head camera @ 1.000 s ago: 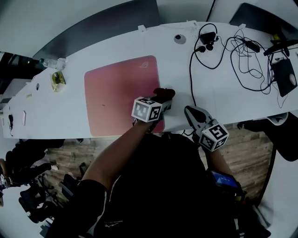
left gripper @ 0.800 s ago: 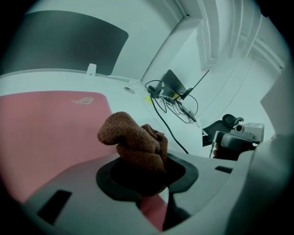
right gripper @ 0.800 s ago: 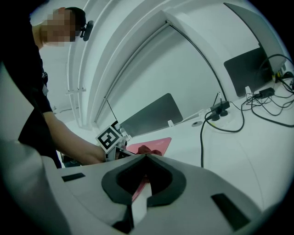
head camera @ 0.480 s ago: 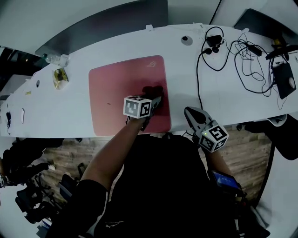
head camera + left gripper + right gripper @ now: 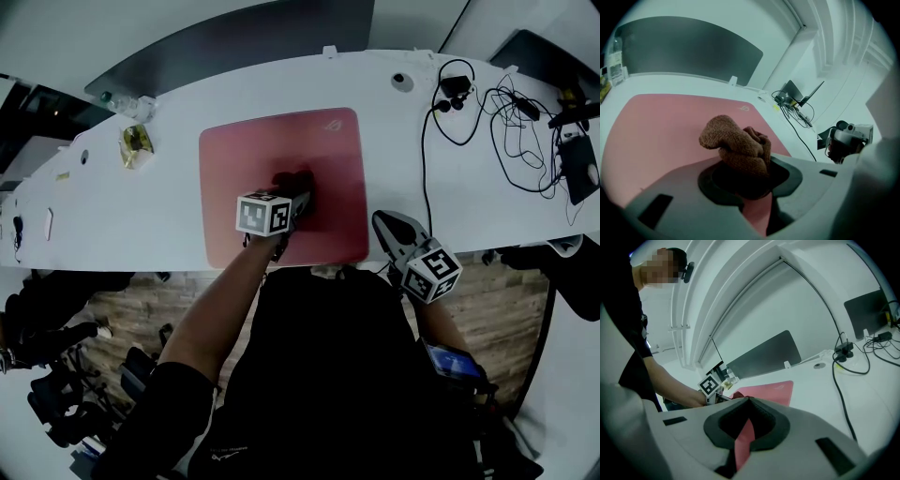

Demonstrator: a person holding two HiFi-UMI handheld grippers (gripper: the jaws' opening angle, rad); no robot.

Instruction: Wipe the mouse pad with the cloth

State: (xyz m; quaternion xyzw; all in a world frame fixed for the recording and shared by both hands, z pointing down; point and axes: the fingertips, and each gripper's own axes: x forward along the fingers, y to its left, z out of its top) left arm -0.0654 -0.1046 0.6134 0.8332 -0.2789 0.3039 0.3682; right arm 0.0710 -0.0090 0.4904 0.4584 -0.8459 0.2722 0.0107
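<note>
While the left hand-held gripper point(image 5: 296, 197) pinches a bunched brown cloth point(image 5: 291, 180) between its jaws, the wad sits pressed on the pink mouse pad point(image 5: 239, 155), close to the pad's middle. The pad lies flat on the white table point(image 5: 122, 211). Seen along the jaws, the cloth sticks out of them in a knobbly lump. The right hand-held gripper point(image 5: 382, 225) hangs at the table's near edge, just beside the pad's right front corner and apart from it. Its jaws look pressed together with nothing in them, though the tips are hard to read. Black cables point(image 5: 469, 103) sprawl over the table's right end.
</note>
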